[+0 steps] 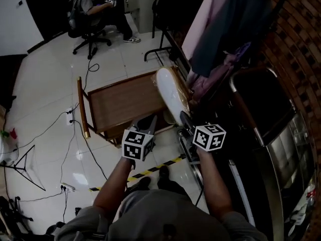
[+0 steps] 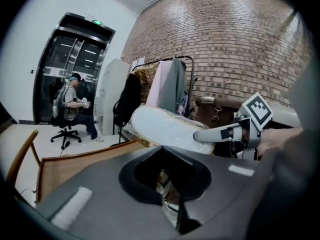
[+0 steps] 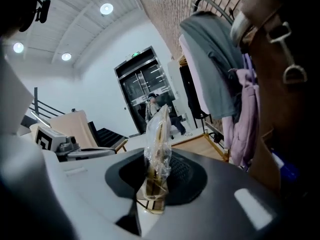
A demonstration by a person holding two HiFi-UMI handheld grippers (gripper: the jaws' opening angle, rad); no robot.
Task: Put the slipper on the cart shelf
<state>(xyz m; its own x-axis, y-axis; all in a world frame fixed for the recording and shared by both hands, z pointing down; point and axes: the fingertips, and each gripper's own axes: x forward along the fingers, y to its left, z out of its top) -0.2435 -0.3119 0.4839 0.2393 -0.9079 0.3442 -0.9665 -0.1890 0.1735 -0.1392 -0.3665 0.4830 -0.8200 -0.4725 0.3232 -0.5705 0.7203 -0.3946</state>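
A white slipper [image 1: 169, 97] wrapped in clear plastic is held up over the right end of the wooden cart shelf [image 1: 115, 104]. My right gripper [image 1: 184, 119] is shut on its near end. In the right gripper view the slipper [image 3: 157, 149] stands edge-on, pinched between the jaws of my right gripper [image 3: 155, 184]. The left gripper view shows the slipper [image 2: 165, 126] flat side on, above the shelf [image 2: 75, 169]. My left gripper [image 1: 150, 119] hangs just left of the right one, above the cart's near edge. Its jaws [image 2: 161, 149] are shut, with nothing between them.
A clothes rack with hanging garments [image 1: 225, 29] stands along the brick wall [image 1: 301, 59] on the right. Below it is a dark metal-framed piece [image 1: 266, 109]. A person sits on an office chair [image 1: 90, 9] at the back. Cables [image 1: 50, 129] and striped tape [image 1: 150, 170] lie on the tiled floor.
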